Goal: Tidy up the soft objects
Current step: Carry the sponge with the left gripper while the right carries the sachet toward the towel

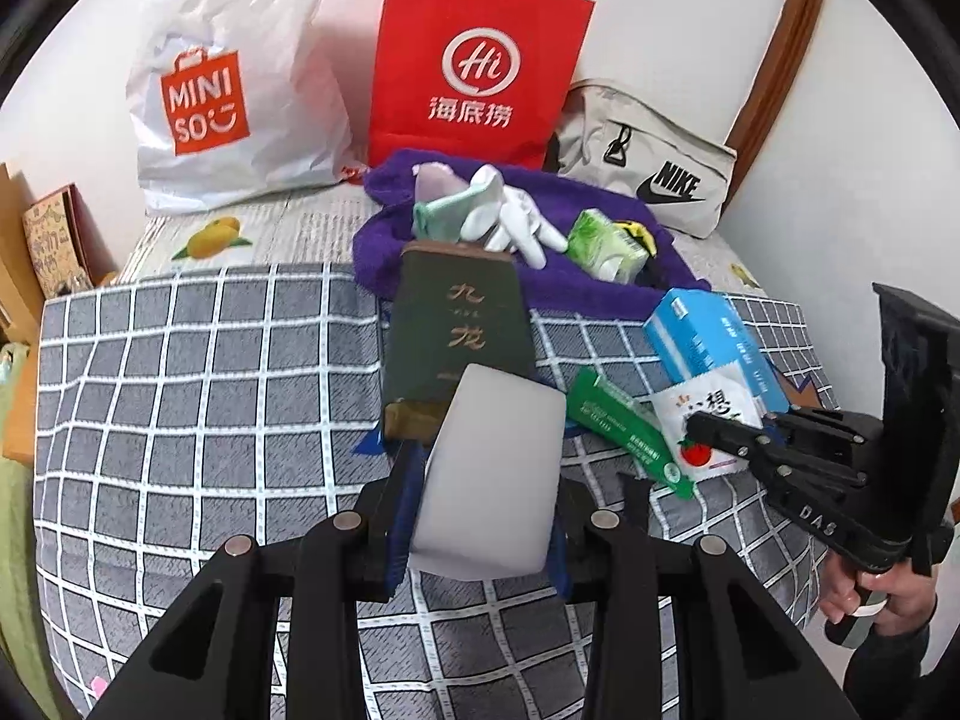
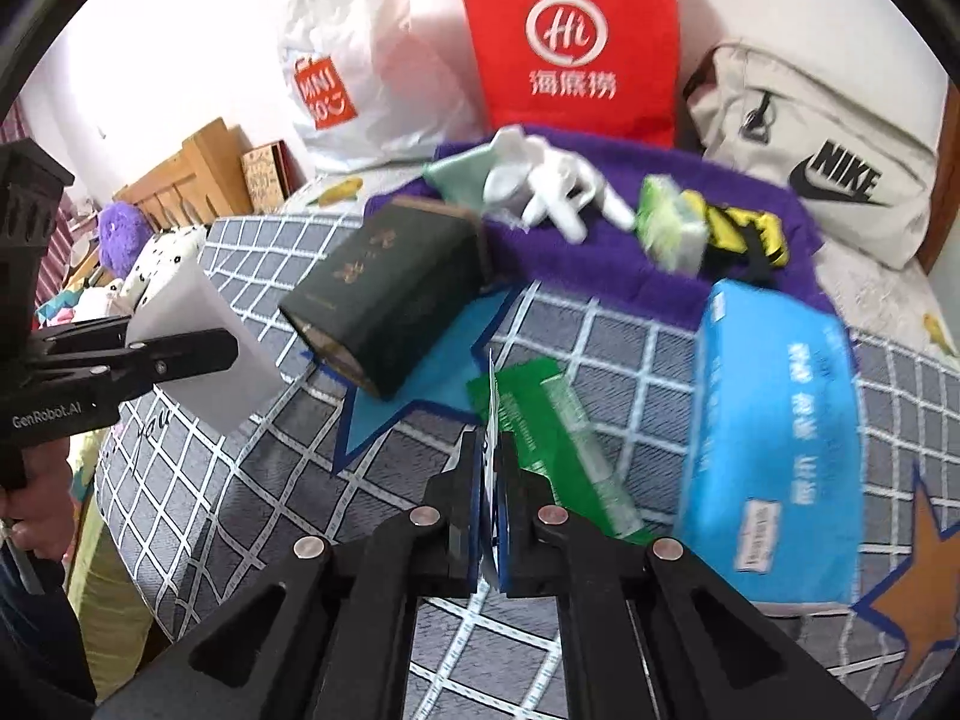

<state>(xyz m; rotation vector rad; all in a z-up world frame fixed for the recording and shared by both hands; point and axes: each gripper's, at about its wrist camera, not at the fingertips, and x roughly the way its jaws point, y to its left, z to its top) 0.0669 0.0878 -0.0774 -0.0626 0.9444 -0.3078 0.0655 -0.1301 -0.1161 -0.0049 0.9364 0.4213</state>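
Observation:
My left gripper (image 1: pixel 486 510) is shut on a white foam block (image 1: pixel 492 474) and holds it above the checked bedspread (image 1: pixel 180 390); from the right wrist view the same block (image 2: pixel 204 348) sits in the left gripper (image 2: pixel 180 354) at the left edge. My right gripper (image 2: pixel 492 462) is shut on a thin white sachet (image 2: pixel 491 414), seen edge-on. The left wrist view shows that sachet (image 1: pixel 702 426) has a tomato picture, pinched by the right gripper (image 1: pixel 696 420). A purple towel (image 1: pixel 372 240) behind holds a white glove (image 1: pixel 516 222), a mint cloth (image 1: pixel 438 210) and a green tissue pack (image 1: pixel 603 243).
A dark green box (image 1: pixel 456 330) leans against the towel's front edge. A green sachet (image 1: pixel 624 432) and a blue tissue box (image 1: pixel 714 342) lie to the right. A white Miniso bag (image 1: pixel 228 90), a red paper bag (image 1: pixel 474 60) and a beige Nike bag (image 1: pixel 660 168) stand along the wall.

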